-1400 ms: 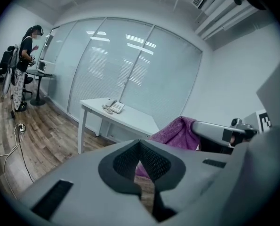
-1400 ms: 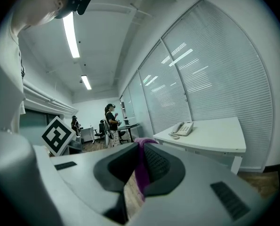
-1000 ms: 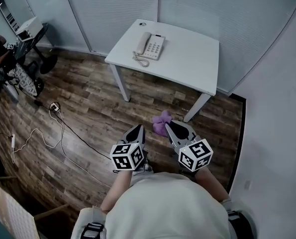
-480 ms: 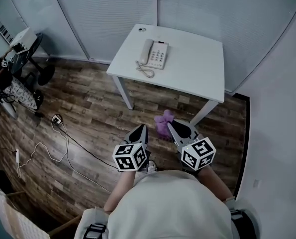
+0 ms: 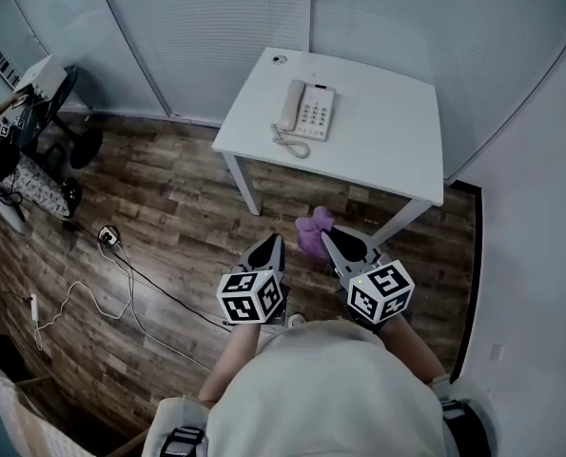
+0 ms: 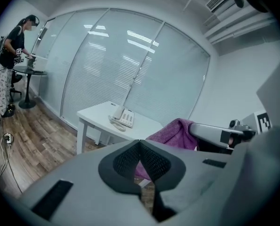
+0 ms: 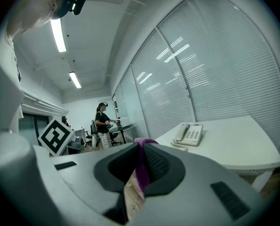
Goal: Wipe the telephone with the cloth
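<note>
A white telephone [image 5: 307, 112] with a coiled cord lies on a small white table [image 5: 387, 150] ahead of me; it also shows as the telephone [image 6: 124, 117] in the left gripper view and the telephone [image 7: 189, 134] in the right gripper view. My right gripper [image 5: 324, 238] is shut on a purple cloth [image 5: 312, 232], which hangs from its tips above the floor, short of the table. The cloth [image 7: 140, 166] is pinched between the pads. My left gripper [image 5: 274, 243] is shut and holds nothing; beside it the cloth [image 6: 175, 133] shows at the right.
Frosted glass walls [image 5: 216, 27] stand behind the table. A cable and plug [image 5: 108, 237] trail over the wooden floor at the left. A person [image 6: 12, 65] stands at a small round table [image 6: 30, 70] far left, with chairs nearby. A white wall [image 5: 539, 236] is at the right.
Both grippers and the cloth have come closer to the table; the table and telephone sit nearer and further right in the head view. The jaws have stayed as they were.
</note>
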Tool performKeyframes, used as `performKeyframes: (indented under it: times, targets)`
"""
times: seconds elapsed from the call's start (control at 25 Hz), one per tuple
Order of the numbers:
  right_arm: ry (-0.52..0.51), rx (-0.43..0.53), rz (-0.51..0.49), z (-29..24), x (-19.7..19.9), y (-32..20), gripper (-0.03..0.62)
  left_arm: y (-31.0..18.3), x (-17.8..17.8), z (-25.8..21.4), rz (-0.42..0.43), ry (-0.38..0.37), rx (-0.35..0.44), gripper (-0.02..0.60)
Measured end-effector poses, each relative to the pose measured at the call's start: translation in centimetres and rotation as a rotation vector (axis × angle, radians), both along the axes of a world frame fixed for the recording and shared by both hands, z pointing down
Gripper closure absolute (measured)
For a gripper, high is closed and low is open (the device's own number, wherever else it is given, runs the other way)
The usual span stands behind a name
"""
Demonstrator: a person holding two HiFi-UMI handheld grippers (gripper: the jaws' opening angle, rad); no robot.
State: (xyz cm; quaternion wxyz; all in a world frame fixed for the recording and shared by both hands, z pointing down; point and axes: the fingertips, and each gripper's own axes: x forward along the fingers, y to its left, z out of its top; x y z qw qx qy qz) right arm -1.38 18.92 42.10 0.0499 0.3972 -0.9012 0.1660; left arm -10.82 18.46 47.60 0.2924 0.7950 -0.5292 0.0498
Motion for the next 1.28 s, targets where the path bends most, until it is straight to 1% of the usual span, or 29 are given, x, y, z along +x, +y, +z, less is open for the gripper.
performKeyframes:
  times: [0.24, 0.44, 0.64, 0.8, 0.96, 1.12, 1.28]
  targets:
    - [0.003, -0.006, -0.002, 0.0, -1.0, -0.8, 0.546, -0.7, -1.2, 0.5, -0.011, 0.006, -0.016, 0.561]
    - [-0.004, -0.021, 0.015, 0.1, -0.8, -1.5, 0.546, -1.1, -1.4, 0.6, -0.009, 0.007, -0.030, 0.561]
    - [-0.007, -0.023, 0.002, 0.5, -1.0, -3.1, 0.546, -2.5, -1.5, 1.7, -0.019, -0.004, -0.055, 0.561]
    - [0.000, -0.023, -0.016, 1.0, -0.5, -6.1, 0.546, -5.5, -1.0, 2.0, -0.030, -0.008, -0.055, 0.561]
    - [0.009, -0.010, -0.024, 1.2, -0.2, -10.2, 0.546, -8.7, -0.3, 2.2, -0.009, -0.028, -0.056, 0.561]
    - [-0.005, 0.003, -0.023, 0.4, 0.1, -14.3, 0.546, -12.2, 0.0, 1.7, -0.012, -0.036, -0.054, 0.561]
    - [-0.007, 0.013, -0.042, -0.5, 0.2, -18.0, 0.546, -15.9, 0.2, 0.8, -0.026, -0.036, -0.042, 0.561]
